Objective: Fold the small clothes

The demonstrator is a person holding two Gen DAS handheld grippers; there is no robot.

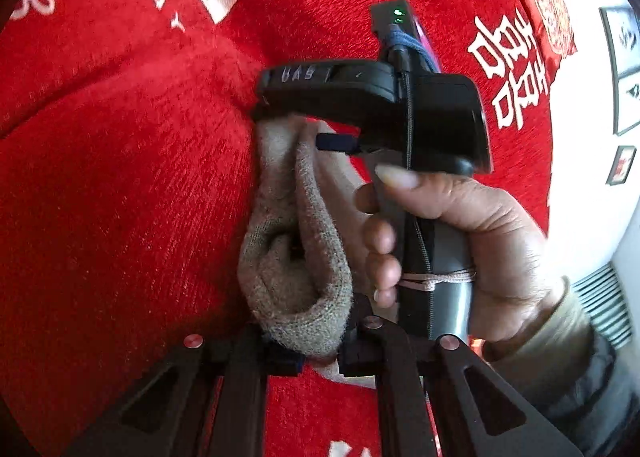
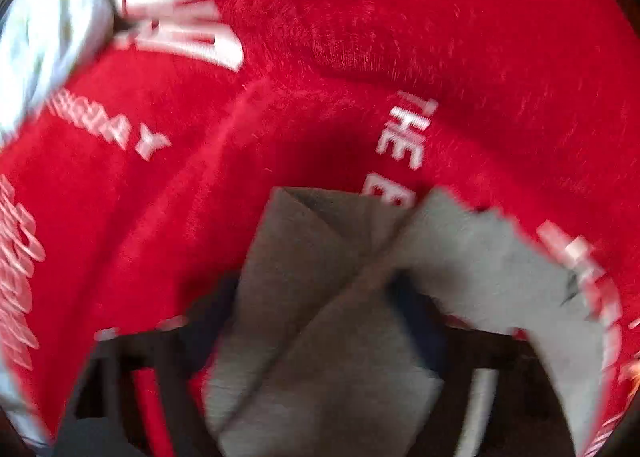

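A beige-grey knitted sock [image 1: 292, 249] hangs stretched between my two grippers above a red blanket [image 1: 120, 177]. My left gripper [image 1: 316, 357] is shut on the sock's lower end. The right gripper [image 1: 340, 143], held by a hand, is shut on its upper end and shows in the left wrist view. In the blurred right wrist view the sock [image 2: 320, 297] lies folded across my right gripper [image 2: 320, 321], covering the fingertips.
The red blanket [image 2: 360, 57] with white lettering fills both views. A red patterned cushion [image 1: 548, 9] lies at the far right, against a white wall with framed pictures [image 1: 620, 37]. A pale bundle of fabric [image 2: 48, 37] sits at the far left.
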